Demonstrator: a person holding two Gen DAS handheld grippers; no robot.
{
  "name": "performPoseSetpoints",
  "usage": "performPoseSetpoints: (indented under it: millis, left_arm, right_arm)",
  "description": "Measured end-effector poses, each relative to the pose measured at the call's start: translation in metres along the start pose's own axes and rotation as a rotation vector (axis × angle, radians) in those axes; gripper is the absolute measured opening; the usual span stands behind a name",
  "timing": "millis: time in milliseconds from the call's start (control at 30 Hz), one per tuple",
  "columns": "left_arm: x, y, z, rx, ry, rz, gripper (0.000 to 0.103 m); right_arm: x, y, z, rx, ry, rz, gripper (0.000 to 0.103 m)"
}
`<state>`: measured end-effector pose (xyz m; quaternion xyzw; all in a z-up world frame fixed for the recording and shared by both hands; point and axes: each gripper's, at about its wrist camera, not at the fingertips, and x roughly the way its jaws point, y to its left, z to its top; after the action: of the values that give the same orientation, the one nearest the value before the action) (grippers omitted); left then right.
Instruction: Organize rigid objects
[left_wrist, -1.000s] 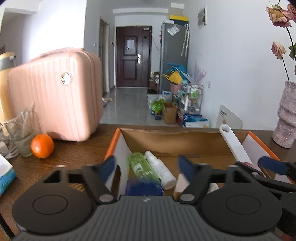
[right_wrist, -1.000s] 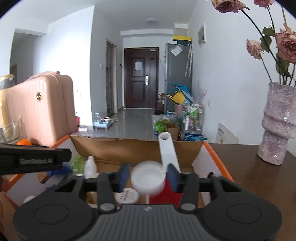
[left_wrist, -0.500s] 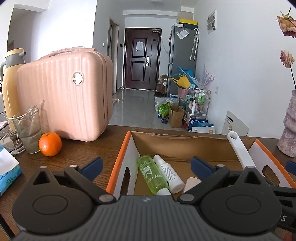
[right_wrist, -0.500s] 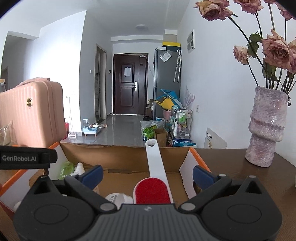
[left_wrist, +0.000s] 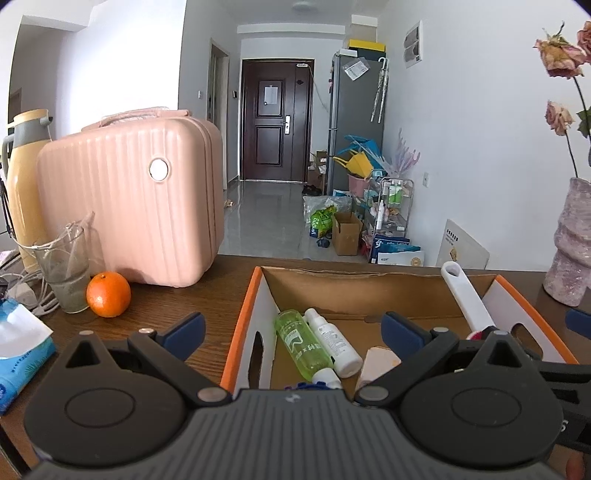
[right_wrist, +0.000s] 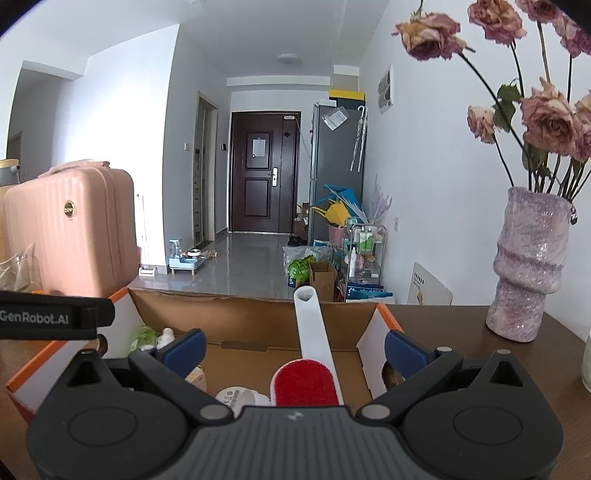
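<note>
1. Worktop (left_wrist: 192, 295): dark wood, carries everything below.
2. Pink suitcase (left_wrist: 129, 199): upright at the far left of the worktop, shut, contents not visible.
3. Cardboard box (left_wrist: 243, 317): open top, orange rim, white outer walls, sits mid-worktop right of the suitcase. It holds all the task items.
4. Vase (right_wrist: 528, 266): mottled pink, right of the box, holds dried roses.
5. Lint brush (right_wrist: 314, 350): in the box, red pad low, white handle leaning on the far wall.
6. Glass cup (left_wrist: 62, 269): left of the box, beside an orange (left_wrist: 108, 294); contents unclear.
7. Green bottle (left_wrist: 301, 341): lying flat in the box's left part, touching a white bottle (left_wrist: 334, 345) beside it.
8. White round jar (right_wrist: 236, 397): on the box floor, just left of the brush pad.
9. Left claw (left_wrist: 291, 328): spread wide over the box's left end, pinching nothing.
10. Right claw (right_wrist: 293, 349): spread wide over the brush, pinching nothing.
</note>
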<state>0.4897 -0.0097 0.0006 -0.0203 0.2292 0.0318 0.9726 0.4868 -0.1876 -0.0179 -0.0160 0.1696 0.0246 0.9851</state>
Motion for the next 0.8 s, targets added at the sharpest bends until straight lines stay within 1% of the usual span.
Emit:
performPoseSetpoints:
  millis: [200,433,567,800]
  left_arm:
    - [-0.028,0.005,-0.002,0.012,-0.01,-0.028,0.103]
    - [-0.068,0.015,-0.011,0.024,-0.026,-0.034,0.103]
    - [-0.091,0.021,-0.018,0.028,-0.032,-0.028,0.103]
    - [-0.141,0.029,-0.032,0.033,-0.041,-0.05,0.103]
  right_arm:
    - [-0.024,-0.003,0.0,0.005,-0.006,0.007,0.103]
    - [-0.059,-0.009,-0.003,0.016,-0.011,0.009,0.103]
    - [-0.086,-0.011,-0.006,0.023,-0.018,0.016,0.103]
    - [-0.137,-0.009,-0.012,0.019,-0.031,0.038,0.103]
